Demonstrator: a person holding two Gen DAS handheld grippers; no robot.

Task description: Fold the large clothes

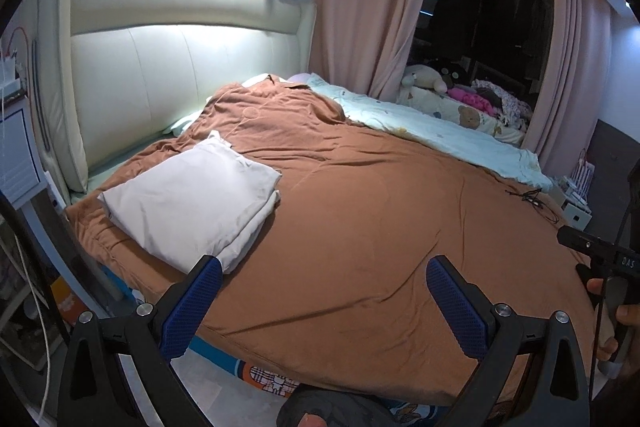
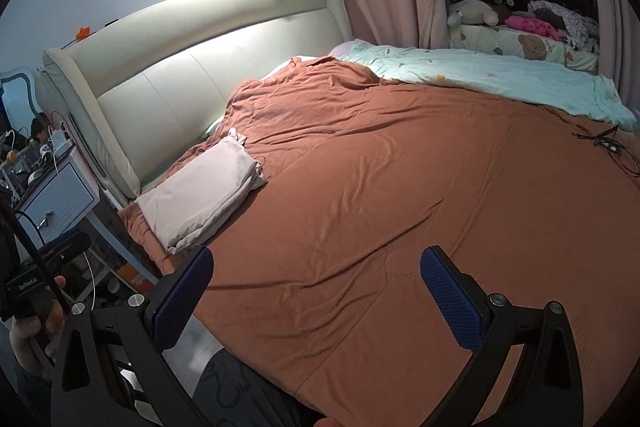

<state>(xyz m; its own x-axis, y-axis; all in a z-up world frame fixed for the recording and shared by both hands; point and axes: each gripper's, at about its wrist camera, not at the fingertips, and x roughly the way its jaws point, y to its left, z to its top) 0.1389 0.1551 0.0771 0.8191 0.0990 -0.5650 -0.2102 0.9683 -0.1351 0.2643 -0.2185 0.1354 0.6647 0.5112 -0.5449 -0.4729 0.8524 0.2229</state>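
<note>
left hand-held gripper: your jaws are spread wide, nothing between them, hanging above the near bed edge.
right hand-held gripper: same, jaws wide apart, empty, not touching fabric.
brown blanket: spread across the bed, wrinkled, under both of your grippers.
folded white garment: lies on the blanket, left side, near the headboard.
light blue quilt: far side, along the curtain.

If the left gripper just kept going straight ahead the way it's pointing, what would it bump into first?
Probably the brown blanket spread over the bed. The open left gripper hangs above its near edge, aimed across it; the folded white cloth lies off to the left of that line. Depth is uncertain.
</note>
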